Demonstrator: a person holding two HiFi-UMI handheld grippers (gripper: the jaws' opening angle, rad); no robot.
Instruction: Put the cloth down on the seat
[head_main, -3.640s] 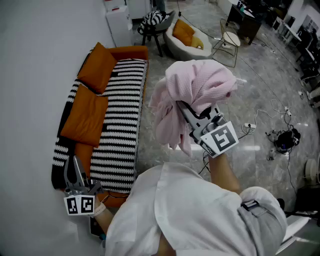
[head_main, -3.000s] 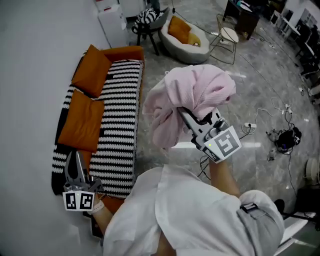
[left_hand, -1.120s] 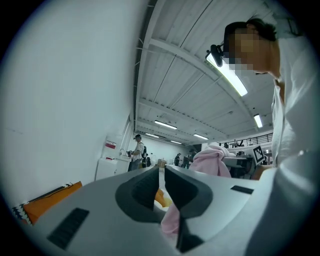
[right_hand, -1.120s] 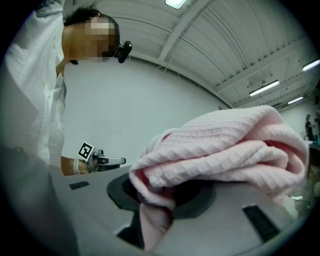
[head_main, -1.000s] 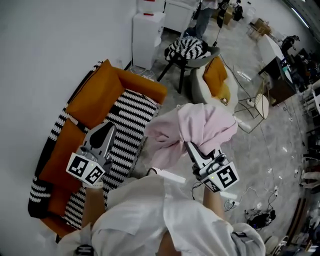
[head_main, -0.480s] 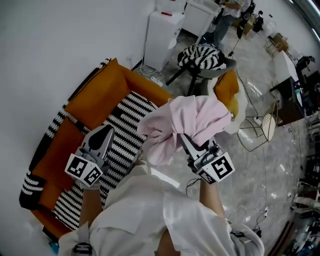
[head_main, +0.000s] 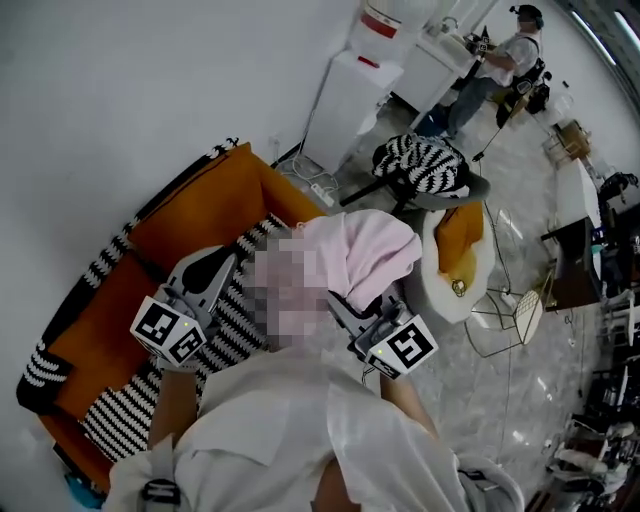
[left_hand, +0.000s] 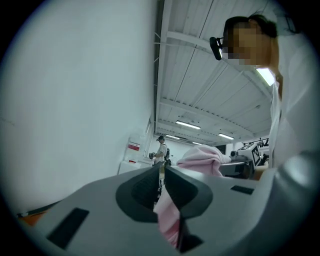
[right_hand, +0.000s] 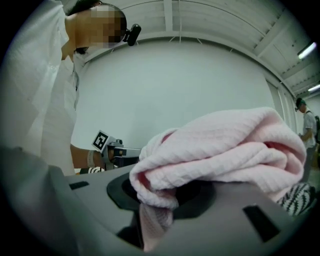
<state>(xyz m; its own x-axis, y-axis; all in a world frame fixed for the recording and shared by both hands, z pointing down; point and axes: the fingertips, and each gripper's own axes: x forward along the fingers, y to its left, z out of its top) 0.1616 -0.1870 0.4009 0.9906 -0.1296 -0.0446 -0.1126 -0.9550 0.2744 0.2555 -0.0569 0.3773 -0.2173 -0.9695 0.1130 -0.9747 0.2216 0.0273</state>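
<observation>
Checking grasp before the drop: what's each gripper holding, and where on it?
Right gripper is shut on the pink cloth, on a bunched fold. Left gripper: cloth shows between its jaws; grip cannot be told.

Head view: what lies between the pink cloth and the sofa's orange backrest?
The black-and-white striped seat, shown in the head view, between pink cloth and orange backrest.

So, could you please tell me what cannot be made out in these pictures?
Head view: a mosaic patch covers the left part of the pink cloth and some of the striped seat.
Head view: the cloth buries the tongs of the right gripper.
Left gripper view: pink shows in the narrow gap of the left gripper; pinched or merely behind, unclear.
</observation>
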